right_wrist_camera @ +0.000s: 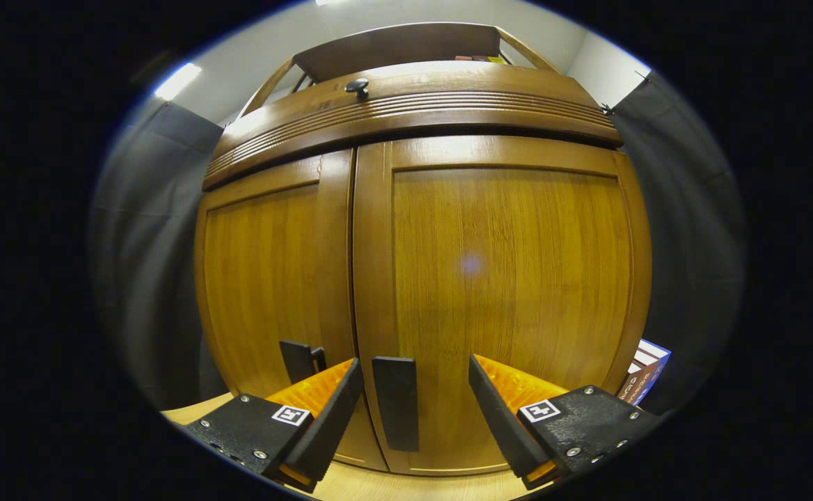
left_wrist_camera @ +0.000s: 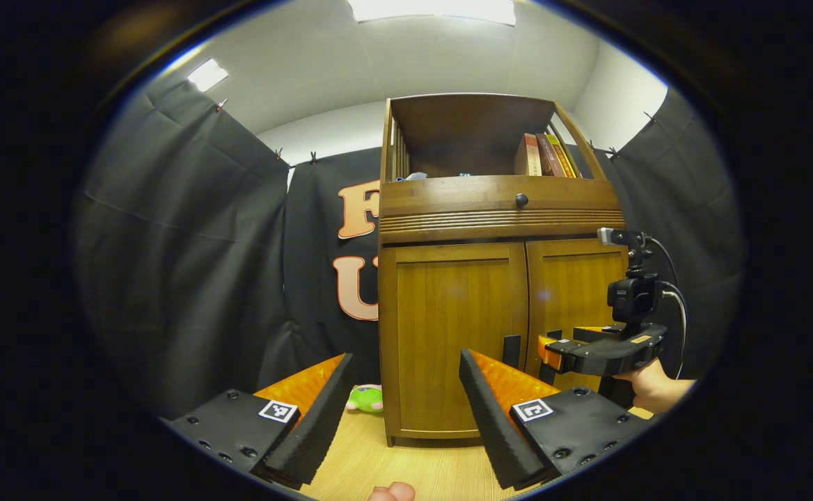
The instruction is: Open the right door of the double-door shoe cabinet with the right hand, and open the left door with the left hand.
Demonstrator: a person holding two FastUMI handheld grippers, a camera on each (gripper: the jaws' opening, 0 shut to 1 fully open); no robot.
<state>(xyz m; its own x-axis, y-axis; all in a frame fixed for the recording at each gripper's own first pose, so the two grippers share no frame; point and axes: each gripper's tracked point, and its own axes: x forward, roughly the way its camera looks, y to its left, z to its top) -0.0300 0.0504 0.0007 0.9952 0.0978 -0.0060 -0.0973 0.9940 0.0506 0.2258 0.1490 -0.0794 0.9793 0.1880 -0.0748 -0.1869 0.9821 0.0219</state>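
Right gripper (right_wrist_camera: 413,410): its fingers are spread wide and hold nothing; the right door's handle (right_wrist_camera: 396,402) stands between the fingertips, untouched as far as can be seen.
Left gripper (left_wrist_camera: 403,410): fingers wide apart and empty, well back from the cabinet (left_wrist_camera: 497,278), pointing at its left door (left_wrist_camera: 452,341).
Right door (right_wrist_camera: 504,292): closed, flush with the left door at the centre seam; its dark vertical handle sits low, near the seam.
Left door: closed; its dark handle (right_wrist_camera: 301,360) sits low beside the seam, partly behind the right gripper's left finger.
Right gripper from the left gripper view: close in front of the right door's lower part, held by a hand (left_wrist_camera: 653,386), with a small camera on top.
Cabinet: wooden, standing on a pale wooden floor (left_wrist_camera: 406,459); above the doors a drawer with a round dark knob (left_wrist_camera: 521,200), then an open shelf with books (left_wrist_camera: 546,156) at its right end.
Floor by the cabinet's left bottom corner: a small green plush toy (left_wrist_camera: 366,399).
Floor by the cabinet's right bottom corner: books (right_wrist_camera: 646,379).
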